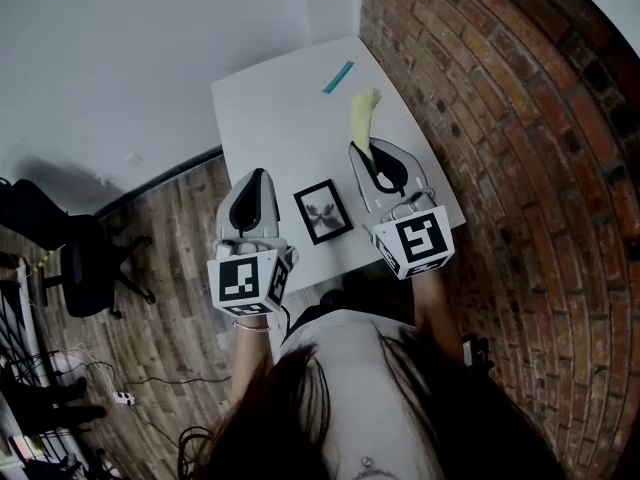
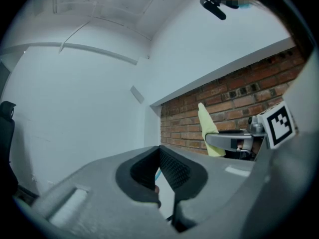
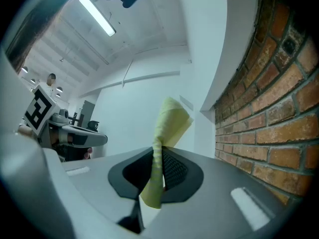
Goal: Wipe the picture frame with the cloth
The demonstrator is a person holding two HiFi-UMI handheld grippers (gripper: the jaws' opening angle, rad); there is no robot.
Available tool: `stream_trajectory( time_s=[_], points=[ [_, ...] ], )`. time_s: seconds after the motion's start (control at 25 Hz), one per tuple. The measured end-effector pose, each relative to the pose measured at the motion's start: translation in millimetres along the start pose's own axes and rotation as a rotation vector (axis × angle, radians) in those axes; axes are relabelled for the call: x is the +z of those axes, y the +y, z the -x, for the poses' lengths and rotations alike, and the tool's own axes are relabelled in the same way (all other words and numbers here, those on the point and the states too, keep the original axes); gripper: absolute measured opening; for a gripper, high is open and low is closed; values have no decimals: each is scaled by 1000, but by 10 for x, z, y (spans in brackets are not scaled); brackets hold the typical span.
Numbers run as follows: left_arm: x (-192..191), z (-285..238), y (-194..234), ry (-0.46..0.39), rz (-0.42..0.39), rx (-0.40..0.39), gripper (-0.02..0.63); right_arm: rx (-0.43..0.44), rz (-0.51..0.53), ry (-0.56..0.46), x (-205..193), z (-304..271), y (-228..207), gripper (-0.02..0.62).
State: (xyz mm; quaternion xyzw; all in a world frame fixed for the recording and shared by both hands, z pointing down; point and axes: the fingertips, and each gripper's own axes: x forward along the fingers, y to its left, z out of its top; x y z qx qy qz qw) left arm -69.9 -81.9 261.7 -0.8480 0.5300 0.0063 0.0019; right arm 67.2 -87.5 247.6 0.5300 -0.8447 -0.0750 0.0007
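On tabletop (image 1: 270, 118), between left claw (image 1: 258, 178) and right claw (image 1: 362, 150): picture frame (image 1: 323, 211). In right claw: cloth (image 1: 363, 116), pointing ahead.

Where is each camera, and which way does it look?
Head view: on the person's head, looking down at table, picture frame, left gripper, right gripper, hair.
Left gripper view: on the left gripper, looking along its shut jaws.
Right gripper view: on the right gripper, along jaws shut on the cloth.
Shared: both gripper views show the cloth.
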Motion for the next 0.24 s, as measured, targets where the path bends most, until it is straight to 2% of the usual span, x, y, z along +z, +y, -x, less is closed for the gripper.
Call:
stream_trajectory(
  time_s=[0.24],
  points=[
    [-10, 51, 33, 3, 6, -12, 0, -9, 2, 2, 12, -3, 58, 32]
  ],
)
